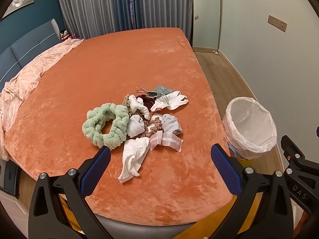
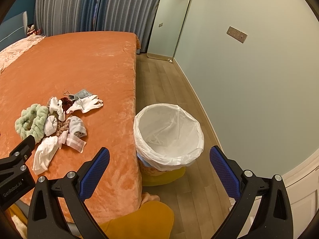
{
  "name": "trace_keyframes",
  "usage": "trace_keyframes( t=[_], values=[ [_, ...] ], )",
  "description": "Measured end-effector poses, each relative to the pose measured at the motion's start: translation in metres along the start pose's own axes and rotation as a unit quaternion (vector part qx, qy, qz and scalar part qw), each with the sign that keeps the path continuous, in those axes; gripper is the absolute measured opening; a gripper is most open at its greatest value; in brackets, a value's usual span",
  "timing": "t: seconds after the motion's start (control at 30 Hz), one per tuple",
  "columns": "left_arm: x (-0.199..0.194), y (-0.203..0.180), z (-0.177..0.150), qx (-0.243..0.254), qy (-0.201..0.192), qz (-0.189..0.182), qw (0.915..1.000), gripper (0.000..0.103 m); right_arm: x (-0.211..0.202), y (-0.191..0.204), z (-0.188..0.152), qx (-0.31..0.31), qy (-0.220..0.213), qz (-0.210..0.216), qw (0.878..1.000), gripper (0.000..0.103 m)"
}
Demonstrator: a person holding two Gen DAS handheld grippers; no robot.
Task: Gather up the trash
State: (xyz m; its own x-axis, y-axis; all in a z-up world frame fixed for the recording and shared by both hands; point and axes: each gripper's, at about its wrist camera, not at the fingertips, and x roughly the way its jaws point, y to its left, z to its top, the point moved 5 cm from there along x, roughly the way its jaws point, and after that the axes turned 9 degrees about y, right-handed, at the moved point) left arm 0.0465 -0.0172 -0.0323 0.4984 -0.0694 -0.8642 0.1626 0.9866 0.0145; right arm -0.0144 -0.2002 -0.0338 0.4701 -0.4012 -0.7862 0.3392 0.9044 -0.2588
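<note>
A pile of small items lies on the orange bed (image 1: 119,69): a green fluffy scrunchie (image 1: 105,126), a white crumpled cloth (image 1: 133,158), a clear plastic bag (image 1: 166,140), white and grey socks and a grey pouch (image 1: 162,90). The pile also shows in the right wrist view (image 2: 55,123). My left gripper (image 1: 160,155) is open and empty, just short of the white cloth. My right gripper (image 2: 159,156) is open and empty, above the bin (image 2: 169,135), which has a white liner and stands on the floor beside the bed; it also shows in the left wrist view (image 1: 249,127).
A pink quilt (image 1: 30,75) lies along the bed's left side by a blue headboard. Grey curtains (image 1: 119,6) hang behind. A mirror (image 2: 169,22) leans on the wall. Wooden floor (image 2: 169,79) runs between bed and wall.
</note>
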Motion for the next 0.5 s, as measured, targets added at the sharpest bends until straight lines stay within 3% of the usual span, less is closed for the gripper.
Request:
trace_keyframes(
  t=[0.5],
  values=[
    [0.050,0.070,-0.002,-0.055,0.034,0.002,0.9979,0.096,0.014,0.063,0.014,-0.006,-0.003,0.038,0.999,0.096]
  ],
)
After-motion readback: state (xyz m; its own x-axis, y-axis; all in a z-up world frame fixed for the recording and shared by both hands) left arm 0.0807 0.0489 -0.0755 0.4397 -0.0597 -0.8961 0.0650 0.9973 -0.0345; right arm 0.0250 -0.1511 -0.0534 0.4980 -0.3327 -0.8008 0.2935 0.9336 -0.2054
